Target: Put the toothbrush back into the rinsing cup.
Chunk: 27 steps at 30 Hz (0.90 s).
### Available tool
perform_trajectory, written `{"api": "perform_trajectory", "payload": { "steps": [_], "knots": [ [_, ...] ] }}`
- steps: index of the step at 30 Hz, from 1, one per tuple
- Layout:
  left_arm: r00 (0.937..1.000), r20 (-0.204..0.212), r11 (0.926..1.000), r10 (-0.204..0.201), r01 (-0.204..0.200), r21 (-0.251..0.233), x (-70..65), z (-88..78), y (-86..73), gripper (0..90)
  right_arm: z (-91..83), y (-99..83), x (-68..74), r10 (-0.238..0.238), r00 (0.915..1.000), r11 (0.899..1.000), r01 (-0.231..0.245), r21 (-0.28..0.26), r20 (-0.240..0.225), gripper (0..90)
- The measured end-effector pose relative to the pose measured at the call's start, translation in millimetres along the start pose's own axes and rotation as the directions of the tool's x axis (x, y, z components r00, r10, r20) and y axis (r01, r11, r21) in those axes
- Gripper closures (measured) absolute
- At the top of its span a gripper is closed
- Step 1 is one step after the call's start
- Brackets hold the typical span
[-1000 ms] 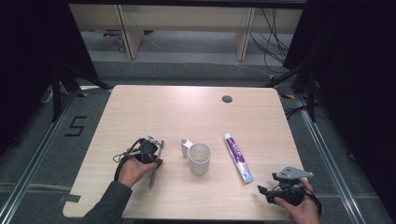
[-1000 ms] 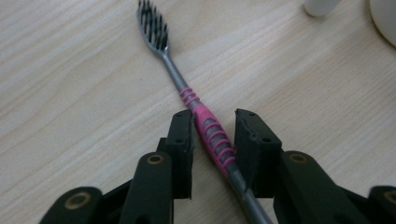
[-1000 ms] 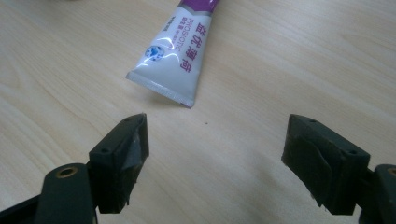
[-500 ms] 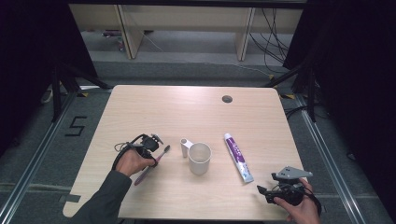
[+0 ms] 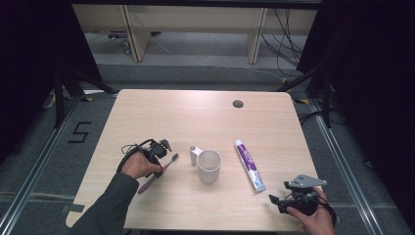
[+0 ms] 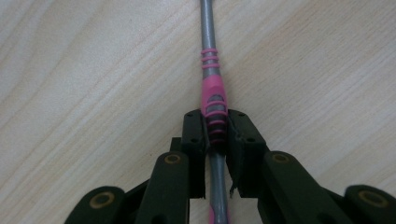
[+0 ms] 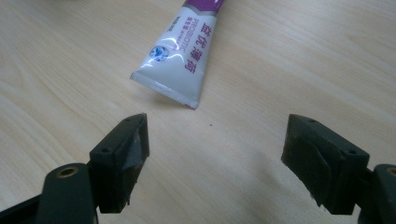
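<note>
Left tongs (image 6: 215, 135) have just closed onto the pink toothbrush (image 6: 212, 95); right tongs (image 7: 215, 154) gape wide, empty.

Recording lab, black curtains (image 5: 29, 58), lone wooden table (image 5: 195, 112), floor cables (image 5: 288, 44)

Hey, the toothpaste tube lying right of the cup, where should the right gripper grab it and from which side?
Grip the toothpaste tube across its flat body near the crimped tail, coming from above on the near side. It lies flat, tail toward the open right gripper, and looks narrow enough for the jaws to span.
</note>
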<state>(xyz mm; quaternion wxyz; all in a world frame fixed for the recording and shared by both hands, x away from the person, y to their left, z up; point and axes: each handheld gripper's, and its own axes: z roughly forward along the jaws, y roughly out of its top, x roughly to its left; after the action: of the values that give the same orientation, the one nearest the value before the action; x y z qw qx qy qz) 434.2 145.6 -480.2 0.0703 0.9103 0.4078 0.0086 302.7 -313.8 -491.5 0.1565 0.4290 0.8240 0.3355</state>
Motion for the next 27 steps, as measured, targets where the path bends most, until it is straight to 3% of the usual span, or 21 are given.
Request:
{"api": "perform_trajectory", "payload": {
  "steps": [10, 12, 13, 15, 16, 19, 27],
  "knots": [
    [1.0, 0.004, 0.9986, 0.006, -0.006, 0.053, 0.2, -0.2, 1.2, 73.7, 0.4, -0.5, -0.8, -0.016, 0.9999, 1.0, 0.016, -0.006, 0.001, 23.3],
    [1.0, 0.006, 0.9984, -0.003, 0.003, 0.057, -0.7, 0.6, 1.4, 74.3, 0.0, 0.2, 0.8, 0.013, 0.9999, 1.0, -0.013, 0.012, -0.007, 23.3],
    [1.0, 0.001, 0.9982, -0.003, 0.003, 0.06, -1.0, 0.8, 2.4, 75.3, 0.6, 0.0, -0.1, -0.009, 0.9999, 1.0, 0.009, -0.004, -0.006, 23.4],
    [1.0, -0.002, 0.9979, 0.001, -0.001, 0.065, -0.5, 0.8, 2.8, 77.1, 0.2, 0.1, 0.7, 0.002, 1.0, 1.0, -0.002, 0.001, -0.009, 23.4],
    [1.0, -0.001, 0.9975, 0.003, -0.002, 0.071, 0.4, 0.6, 3.3, 77.1, 1.2, -0.2, -0.3, -0.015, 0.9999, 1.0, 0.015, -0.008, 0.0, 23.3],
    [1.0, -0.005, 0.9966, 0.008, -0.007, 0.082, 0.4, 1.0, 4.0, 78.1, 0.0, 0.1, 1.2, 0.011, 0.9999, 1.0, -0.011, 0.007, -0.008, 23.5],
    [0.9996, -0.007, 0.9947, 0.027, -0.026, 0.099, 0.3, 1.0, 5.3, 78.8, 1.0, 0.5, -0.4, -0.015, 0.9999, 1.0, 0.015, -0.011, -0.003, 23.5]
  ]
}}
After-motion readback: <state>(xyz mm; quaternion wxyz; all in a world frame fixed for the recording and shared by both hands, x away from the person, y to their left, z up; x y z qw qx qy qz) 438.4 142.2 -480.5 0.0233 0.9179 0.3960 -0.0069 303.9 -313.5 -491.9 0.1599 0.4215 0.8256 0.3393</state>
